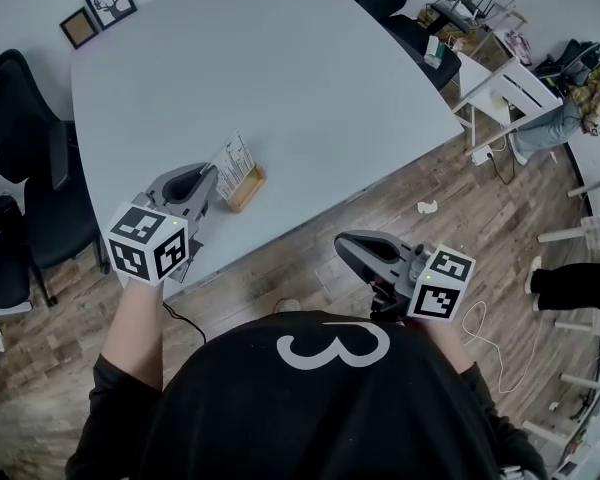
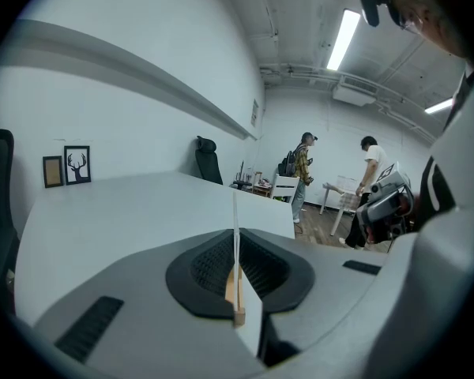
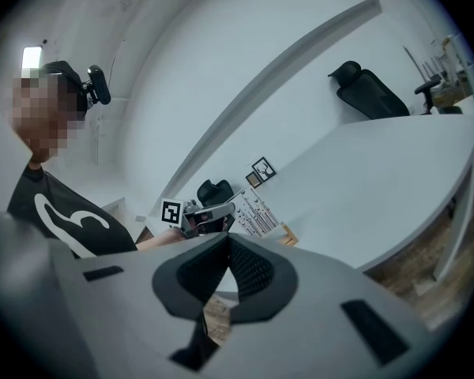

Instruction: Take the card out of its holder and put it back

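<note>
1. My left gripper is clamped on the card, which sits edge-on between its pads.
2. The card stands near the bench's front edge, seemingly seated in its holder.
3. My right gripper, closed and empty, hangs farther off.

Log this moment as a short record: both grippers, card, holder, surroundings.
left gripper: shut on the card
right gripper: shut, empty, off the table, over the floor
card: upright, standing in the holder
holder: wooden, on the table near its front edge
surroundings: two framed pictures by the table's far corner
</note>
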Demonstrator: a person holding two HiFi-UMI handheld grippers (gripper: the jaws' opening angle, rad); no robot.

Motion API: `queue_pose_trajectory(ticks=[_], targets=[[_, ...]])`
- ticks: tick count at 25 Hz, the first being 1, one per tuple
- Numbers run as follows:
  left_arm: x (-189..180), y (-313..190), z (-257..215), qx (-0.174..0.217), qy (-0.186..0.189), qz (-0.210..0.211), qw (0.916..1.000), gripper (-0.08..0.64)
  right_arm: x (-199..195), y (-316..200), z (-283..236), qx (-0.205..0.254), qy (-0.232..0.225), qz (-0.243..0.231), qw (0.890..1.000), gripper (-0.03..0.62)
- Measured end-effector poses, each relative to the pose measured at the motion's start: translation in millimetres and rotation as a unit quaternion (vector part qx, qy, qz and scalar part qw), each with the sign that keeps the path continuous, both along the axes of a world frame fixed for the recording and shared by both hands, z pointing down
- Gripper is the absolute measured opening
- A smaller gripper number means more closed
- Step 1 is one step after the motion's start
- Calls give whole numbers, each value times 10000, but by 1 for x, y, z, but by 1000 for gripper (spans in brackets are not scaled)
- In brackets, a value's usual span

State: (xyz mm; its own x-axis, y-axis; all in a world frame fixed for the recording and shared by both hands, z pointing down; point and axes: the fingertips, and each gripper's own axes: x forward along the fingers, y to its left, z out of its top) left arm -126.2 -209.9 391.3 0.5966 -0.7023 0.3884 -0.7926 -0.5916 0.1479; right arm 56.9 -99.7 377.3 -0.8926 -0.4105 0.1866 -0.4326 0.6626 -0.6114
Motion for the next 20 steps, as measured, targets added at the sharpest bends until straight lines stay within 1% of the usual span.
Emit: queue_pose_trajectory(ticks=[4, 9, 14, 20], targets=[[-2, -1, 1, -9, 73, -41, 10000, 26, 2, -1, 2, -34, 6, 29, 10000, 6], [-2, -1, 3, -24, 34, -35, 10000, 26, -3, -4, 4, -41, -5, 14, 10000, 6], [-1, 1, 15, -168, 27, -85, 9998, 26, -3, -5, 4, -40, 15, 40, 10000, 6], [2, 0, 29, -246, -5, -96, 9997, 26, 1, -6, 8, -95, 17, 89, 9999, 6]])
